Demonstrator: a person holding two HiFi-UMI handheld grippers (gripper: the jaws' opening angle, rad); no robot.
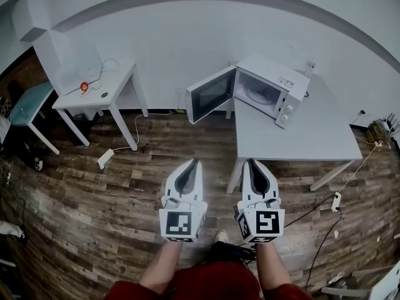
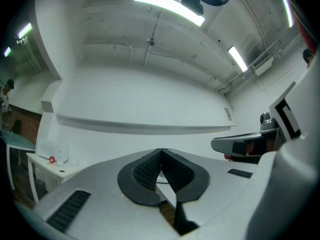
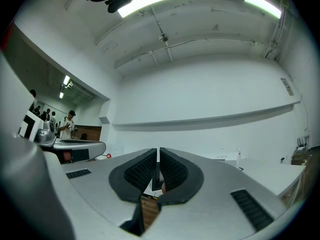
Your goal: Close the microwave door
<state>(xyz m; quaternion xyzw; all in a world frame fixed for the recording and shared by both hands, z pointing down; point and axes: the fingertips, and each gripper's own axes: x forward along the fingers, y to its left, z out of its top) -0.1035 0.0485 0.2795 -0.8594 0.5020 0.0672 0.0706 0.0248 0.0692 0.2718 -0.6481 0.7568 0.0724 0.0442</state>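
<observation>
Ahead of my left gripper [image 1: 192,162] the wooden floor [image 1: 125,192] lies open up to the microwave door [image 1: 211,95], which swings out leftward past the grey table [image 1: 294,136] at upper centre. My right gripper [image 1: 252,162] points at that table's near corner (leg just beneath). A white side table [image 1: 117,82] and a power strip [image 1: 105,158] stand clear at upper left.

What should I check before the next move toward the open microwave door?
1. Microwave door open, swung out to the left: ok.
2. Left gripper fingers together, nothing between them: ok.
3. Right gripper fingers together, nothing between them: ok.
4. Grippers within reach of the door: not ok, both hang over the floor, short of the table.
5. Nothing sticking out of the microwave cavity: ok.
6. Door latch condition: cannot tell.
</observation>
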